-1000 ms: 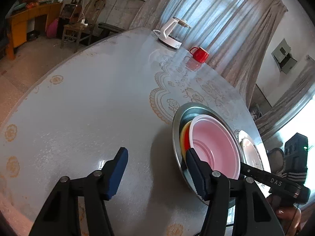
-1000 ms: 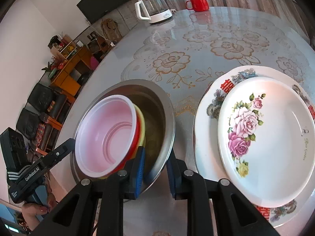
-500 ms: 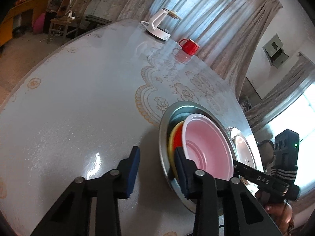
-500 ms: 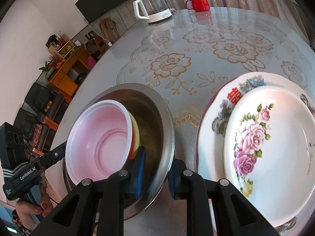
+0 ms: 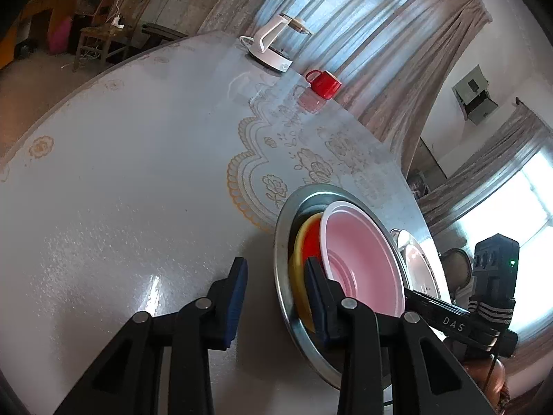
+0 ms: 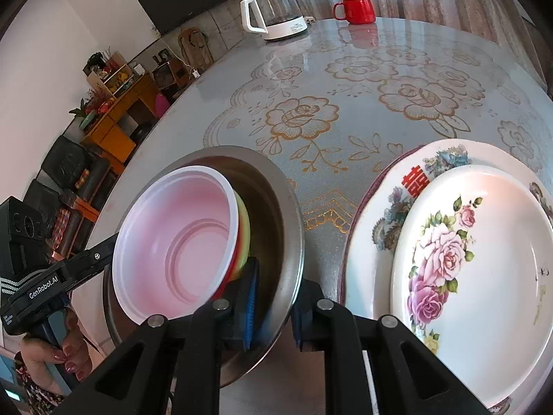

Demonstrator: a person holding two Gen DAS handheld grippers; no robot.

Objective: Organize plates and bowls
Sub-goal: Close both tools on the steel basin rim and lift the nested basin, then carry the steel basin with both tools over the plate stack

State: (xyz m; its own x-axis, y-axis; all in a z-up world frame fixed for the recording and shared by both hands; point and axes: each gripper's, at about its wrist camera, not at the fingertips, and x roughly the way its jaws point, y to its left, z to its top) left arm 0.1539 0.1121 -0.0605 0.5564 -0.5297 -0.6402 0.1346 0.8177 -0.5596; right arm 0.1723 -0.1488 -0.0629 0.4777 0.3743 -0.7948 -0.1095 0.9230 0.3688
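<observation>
Blue-padded left gripper (image 5: pixel 274 278): its jaws straddled the near-left rim of the steel bowl (image 5: pixel 281 269), one pad outside and one inside; whether they pinched the rim could not be told.
Right gripper (image 6: pixel 274 306): its jaws straddled the steel bowl's near rim from the opposite side, left pad inside, right pad outside; contact with the metal was unclear.
Steel bowl: wide and shiny, it stood on the table (image 6: pixel 345 110) between the two grippers, just left of the plates in the right wrist view.
Pink bowl (image 6: pixel 179 238): white-rimmed, it sat tilted as the topmost of a nested stack inside the steel bowl.
Red bowl (image 5: pixel 311 238): only a sliver showed under the pink one.
Yellow bowl (image 5: pixel 296 273): lowest in the stack, its edge leaned against the steel bowl's inner wall.
Floral plate (image 6: pixel 477 269): white with pink roses, it lay on a larger patterned plate (image 6: pixel 390 200) at the near right.
Kettle (image 6: pixel 273 12): clear with a white handle, it stood at the far edge.
Red mug (image 6: pixel 357 9): it stood just right of the kettle, well apart from the bowls.
</observation>
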